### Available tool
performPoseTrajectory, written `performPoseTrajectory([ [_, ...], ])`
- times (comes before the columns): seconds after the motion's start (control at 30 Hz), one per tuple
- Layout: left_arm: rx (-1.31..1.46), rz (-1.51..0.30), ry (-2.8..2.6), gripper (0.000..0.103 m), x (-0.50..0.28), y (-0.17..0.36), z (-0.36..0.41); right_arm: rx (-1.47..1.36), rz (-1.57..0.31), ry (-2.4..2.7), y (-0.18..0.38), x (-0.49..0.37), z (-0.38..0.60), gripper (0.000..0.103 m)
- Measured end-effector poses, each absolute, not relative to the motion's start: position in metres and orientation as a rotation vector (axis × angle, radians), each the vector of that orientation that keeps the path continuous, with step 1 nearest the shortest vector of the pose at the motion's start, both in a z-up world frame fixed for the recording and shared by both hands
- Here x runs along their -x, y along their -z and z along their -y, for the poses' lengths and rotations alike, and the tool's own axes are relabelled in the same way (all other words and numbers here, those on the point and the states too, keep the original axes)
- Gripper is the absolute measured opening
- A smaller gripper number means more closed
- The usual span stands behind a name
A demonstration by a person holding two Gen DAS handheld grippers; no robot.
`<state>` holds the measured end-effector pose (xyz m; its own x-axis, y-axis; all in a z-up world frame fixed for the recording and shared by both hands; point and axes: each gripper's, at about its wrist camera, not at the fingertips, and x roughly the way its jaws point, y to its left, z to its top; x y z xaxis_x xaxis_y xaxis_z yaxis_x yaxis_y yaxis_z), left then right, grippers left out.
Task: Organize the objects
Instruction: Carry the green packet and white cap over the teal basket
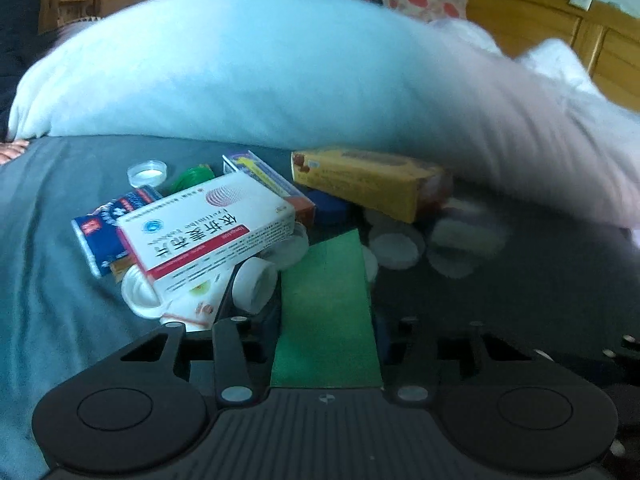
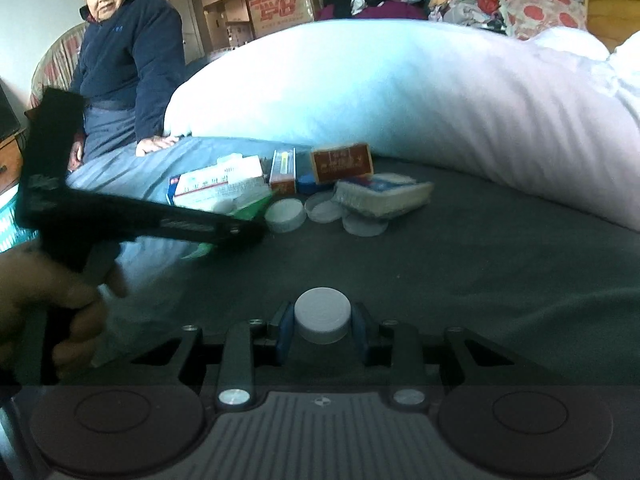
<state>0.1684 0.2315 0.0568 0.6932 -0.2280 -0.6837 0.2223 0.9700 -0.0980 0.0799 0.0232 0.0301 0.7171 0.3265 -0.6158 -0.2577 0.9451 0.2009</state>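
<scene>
Heaped on the bedsheet point(image 2: 460, 248) just before the pillow point(image 2: 400, 80): medicine boxes point(image 2: 224, 184) left, loose lids point(image 2: 285, 214) in front, a wrapped packet point(image 2: 384, 196) right. Nearer than the pillow and well apart from the heap, a cap point(image 2: 322, 314) between the right gripper point(image 2: 322, 332) fingers.

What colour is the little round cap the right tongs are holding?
White: the small round plastic cap is seen best in the right wrist view.

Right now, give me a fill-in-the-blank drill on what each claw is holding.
1. The right claw is shut on a white ____.
2. The box in the left claw is coloured ____.
3. The pile of medicine boxes lies on a ____ sheet.
Missing words: cap; green; grey
</scene>
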Motion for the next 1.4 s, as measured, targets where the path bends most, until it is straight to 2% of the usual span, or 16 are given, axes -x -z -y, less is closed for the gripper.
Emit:
performPoseTrajectory([
  [0.33,0.000,-0.533,0.040,0.045,-0.081,-0.174,-0.289,-0.082,-0.558,-0.370,-0.113,-0.066,-0.061,0.033],
  [0.7,0.100,-0.481,-0.475,0.046,0.035,-0.252,-0.456,-0.056,-0.398,-0.696,-0.253,-0.057,-0.209,0.033],
  [0.9,0.174,-0.560,-0.623,0.046,0.065,-0.269,-0.534,-0.039,-0.445,-0.872,-0.294,-0.049,-0.313,0.033],
  [1.1,0.251,-0.585,-0.650,0.046,0.086,-0.268,-0.575,0.023,-0.548,-0.950,-0.300,-0.033,-0.394,0.034],
  [1.4,0.286,-0.578,-0.645,0.046,0.105,-0.257,-0.593,0.072,-0.576,-0.956,-0.296,-0.018,-0.427,0.034],
])
